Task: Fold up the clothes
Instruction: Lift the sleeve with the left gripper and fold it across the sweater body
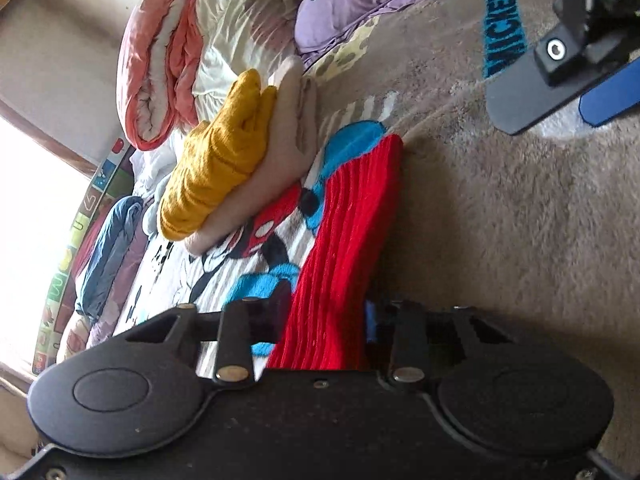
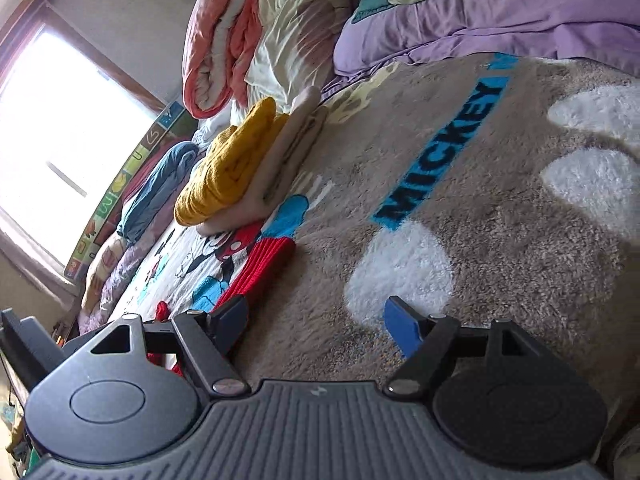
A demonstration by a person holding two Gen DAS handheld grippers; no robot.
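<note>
While the left gripper (image 1: 326, 320) is clamped on the red knit (image 1: 348, 248) lying along the printed edge of the blanket (image 1: 500, 220) and the right gripper (image 2: 316, 320) hangs spread and empty just beside it, a one-sided pull could drag the knit askew.

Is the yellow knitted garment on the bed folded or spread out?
Folded. The yellow knitted garment lies as a compact bundle on a folded beige garment.
</note>
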